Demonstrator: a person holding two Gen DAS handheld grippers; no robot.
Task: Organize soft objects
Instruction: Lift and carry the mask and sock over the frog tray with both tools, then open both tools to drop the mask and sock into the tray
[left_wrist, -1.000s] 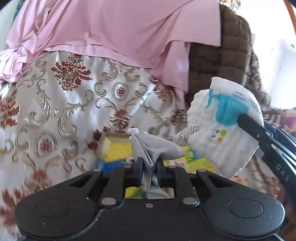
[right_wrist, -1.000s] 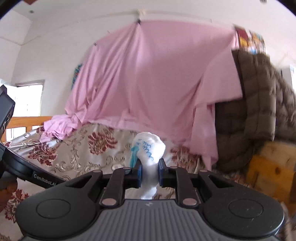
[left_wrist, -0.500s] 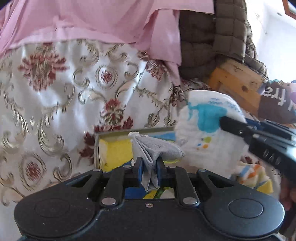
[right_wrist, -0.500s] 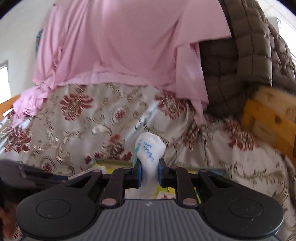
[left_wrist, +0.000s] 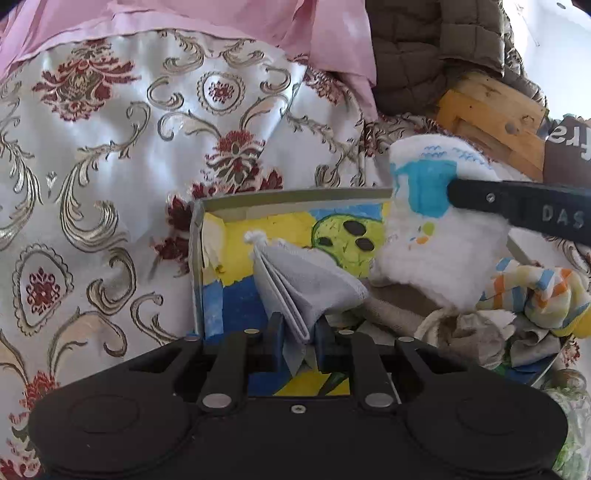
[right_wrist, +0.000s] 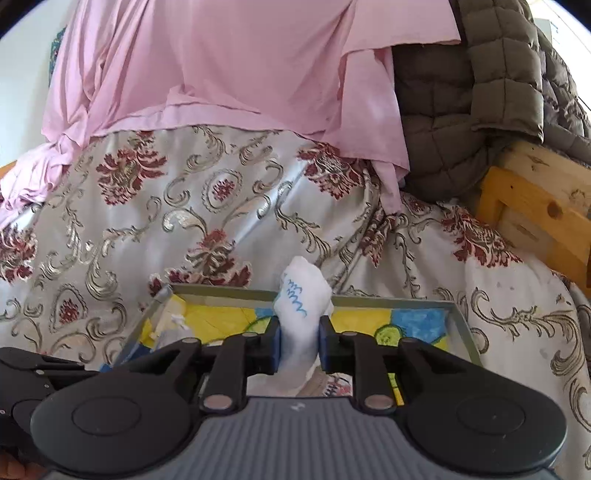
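Note:
A shallow box with a yellow, blue and green drawing on its floor lies on the bed. My left gripper is shut on a folded grey cloth, which hangs over the box's left half. To the right, a white padded cloth with a blue print hangs low over the box's right half, above other cloths. My right gripper holds this white cloth between its pads while its jaws are opening. Its finger crosses the left wrist view. The box rim lies just beyond it.
A striped sock and beige cloths lie in the box's right part. The floral bedspread surrounds it. A pink sheet and brown quilted blanket hang behind. The wooden bed frame stands at right.
Both grippers have come down and forward over the box with their cloths. The right wrist view has tipped from the wall down to the bedspread and box.

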